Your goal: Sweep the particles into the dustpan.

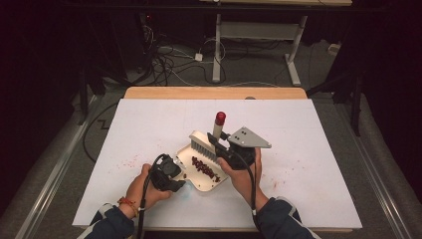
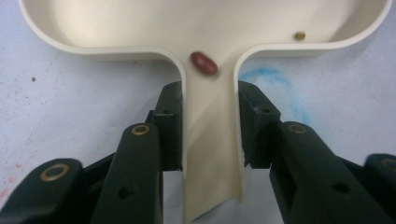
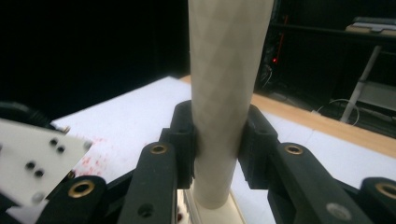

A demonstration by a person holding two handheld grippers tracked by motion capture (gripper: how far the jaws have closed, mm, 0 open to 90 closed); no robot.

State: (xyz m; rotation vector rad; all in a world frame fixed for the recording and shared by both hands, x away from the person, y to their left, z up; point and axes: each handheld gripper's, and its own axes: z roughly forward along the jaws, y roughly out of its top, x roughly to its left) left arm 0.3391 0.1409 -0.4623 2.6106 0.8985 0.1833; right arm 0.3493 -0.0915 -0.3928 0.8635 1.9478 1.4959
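While the left hand-held gripper (image 2: 208, 135) pinches the light, stiff dustpan (image 1: 191, 158) by its handle, the right hand-held gripper (image 3: 218, 140) clamps the brush (image 1: 205, 144) upright over it.

Smooth cream plastic dustpan (image 2: 116, 23) (slightly glossy), matt white table (image 1: 149, 119).

The middle of the white surface (image 1: 308, 129) was crowded: a cream dustpan (image 1: 199, 172) holding red beans (image 1: 205, 168) lay near the front edge, with a brush (image 1: 204, 143) standing at its far lip. The left tool (image 2: 208, 121) was clamped around the dustpan's handle, the right tool (image 3: 218, 135) around the brush's upright handle, so both hands blocked the front centre. One bean (image 2: 203, 63) sat at the mouth of the handle channel. Broad open stretches of the surface lay to the far left, far right and along the back, marked by faint red specks (image 1: 127, 162).
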